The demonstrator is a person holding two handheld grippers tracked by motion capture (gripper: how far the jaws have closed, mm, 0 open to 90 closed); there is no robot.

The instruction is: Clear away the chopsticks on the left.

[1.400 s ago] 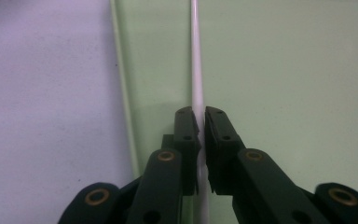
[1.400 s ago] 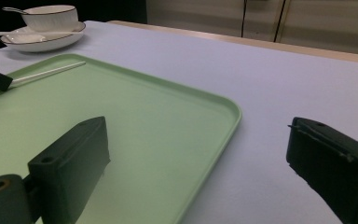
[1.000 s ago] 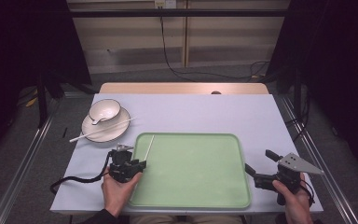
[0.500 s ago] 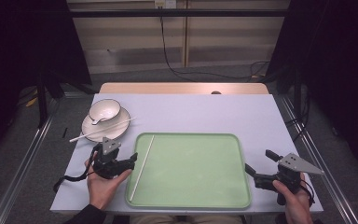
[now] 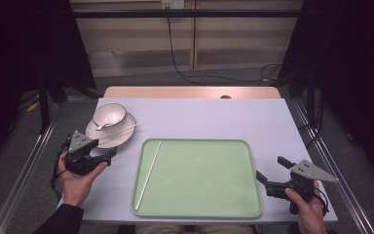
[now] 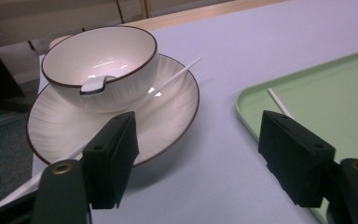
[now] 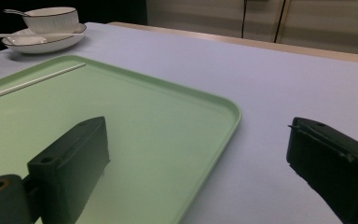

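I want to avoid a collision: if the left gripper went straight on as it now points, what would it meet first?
Probably the plate under the bowl; the left gripper, fingers open, points at its near rim. Depth is uncertain.

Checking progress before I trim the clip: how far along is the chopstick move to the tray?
Done: one chopstick lies along the left side of the green tray. In hand: nothing; the left tool is empty, its jaws have just been opening then easing in, and it points at the plate. Left: the second chopstick rests across that plate beside the bowl. The right tool sits open by the tray.
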